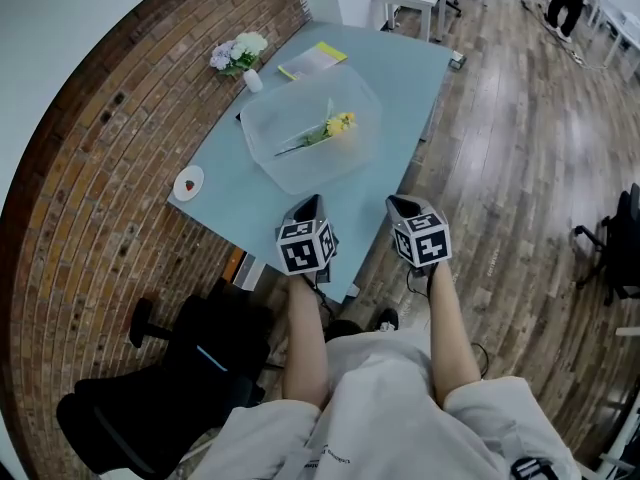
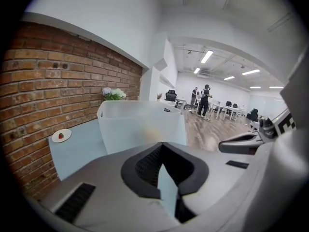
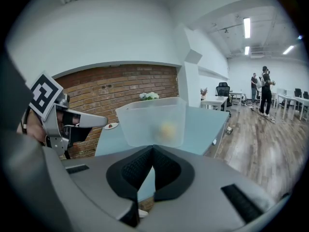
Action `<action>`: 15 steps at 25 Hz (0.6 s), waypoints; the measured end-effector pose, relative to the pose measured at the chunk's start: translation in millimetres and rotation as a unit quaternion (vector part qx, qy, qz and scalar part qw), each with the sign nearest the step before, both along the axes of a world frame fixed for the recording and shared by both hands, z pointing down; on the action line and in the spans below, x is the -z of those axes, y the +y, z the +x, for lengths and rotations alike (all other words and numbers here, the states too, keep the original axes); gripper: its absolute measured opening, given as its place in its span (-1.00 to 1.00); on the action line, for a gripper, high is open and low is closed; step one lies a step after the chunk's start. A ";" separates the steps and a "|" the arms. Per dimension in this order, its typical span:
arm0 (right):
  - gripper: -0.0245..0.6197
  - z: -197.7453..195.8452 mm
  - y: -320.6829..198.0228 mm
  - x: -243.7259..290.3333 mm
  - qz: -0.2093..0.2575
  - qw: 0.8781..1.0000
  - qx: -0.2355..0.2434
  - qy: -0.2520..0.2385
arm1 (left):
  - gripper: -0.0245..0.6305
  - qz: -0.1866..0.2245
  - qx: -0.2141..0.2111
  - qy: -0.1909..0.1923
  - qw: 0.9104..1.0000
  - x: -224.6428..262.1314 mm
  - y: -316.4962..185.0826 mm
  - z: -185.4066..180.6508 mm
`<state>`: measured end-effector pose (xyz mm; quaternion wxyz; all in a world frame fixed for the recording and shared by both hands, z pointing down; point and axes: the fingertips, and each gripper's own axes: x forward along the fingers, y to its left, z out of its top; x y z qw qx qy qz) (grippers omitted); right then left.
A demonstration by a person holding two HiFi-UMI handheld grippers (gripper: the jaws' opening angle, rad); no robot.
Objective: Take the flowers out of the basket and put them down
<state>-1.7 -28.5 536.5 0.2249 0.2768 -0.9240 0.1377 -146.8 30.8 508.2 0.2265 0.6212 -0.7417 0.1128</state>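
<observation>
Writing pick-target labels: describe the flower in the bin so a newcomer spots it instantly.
On the pale blue-grey table beside the brick wall stands a translucent plastic bin. Inside it lies a yellow flower on a green stem. Unlike the white-and-lavender bouquet upright by the wall, it is yellow and lying flat.

Side by side, short of the table's near edge: left gripper [image 1: 308, 200] and right gripper [image 1: 400, 202]. Straight ahead of both, on the table [image 1: 225, 196], a basket [image 1: 290, 170] with flowers [image 1: 328, 130] lying in it. Beyond the basket, a bouquet [image 1: 238, 53] and a booklet [image 1: 312, 60]. Ahead-left of the left gripper, a plate [image 1: 188, 182] beside the brick wall [image 1: 100, 168]
</observation>
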 end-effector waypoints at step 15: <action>-0.87 66.2 -36.8 0.3 -0.013 0.998 -0.053 -0.017 | -0.86 -0.004 -0.032 -0.008 0.999 4.9 -30.5 41.4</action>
